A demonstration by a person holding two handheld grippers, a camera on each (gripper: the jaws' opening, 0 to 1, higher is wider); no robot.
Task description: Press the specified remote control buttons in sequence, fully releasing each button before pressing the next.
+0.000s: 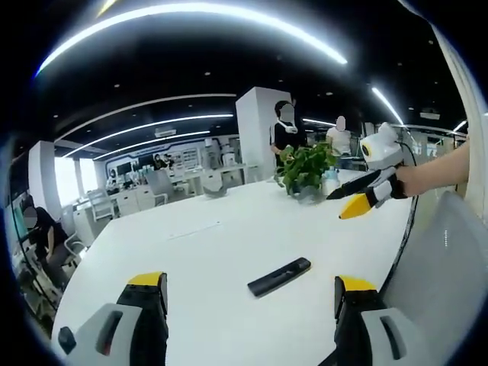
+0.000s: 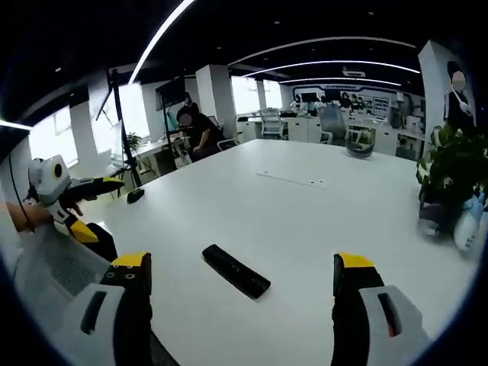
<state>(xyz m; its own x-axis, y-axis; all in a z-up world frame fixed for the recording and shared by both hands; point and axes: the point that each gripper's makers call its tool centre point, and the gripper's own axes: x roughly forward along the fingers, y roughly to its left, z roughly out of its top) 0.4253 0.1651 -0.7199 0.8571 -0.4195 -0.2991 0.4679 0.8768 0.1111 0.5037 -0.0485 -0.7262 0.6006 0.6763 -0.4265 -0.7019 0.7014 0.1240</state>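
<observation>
Remote (image 1: 279,277) lay flat on the white table (image 1: 229,229), ahead of the left gripper (image 1: 252,293) and between its jaws, which stood wide apart and held nothing. Right gripper (image 2: 242,273) likewise had its jaws spread wide, remote (image 2: 235,271) just ahead between them, untouched. A potted plant (image 1: 306,169) stood farther back, past the right jaw.

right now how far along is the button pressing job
Nothing looks done yet. The remote control lies flat on the white table, touched by neither gripper. The left gripper hovers open near it; the right gripper is open above it too. In hand: the approach only. Left: every press, since no jaw is on a button. Which buttons are meant can't be told from here.
</observation>
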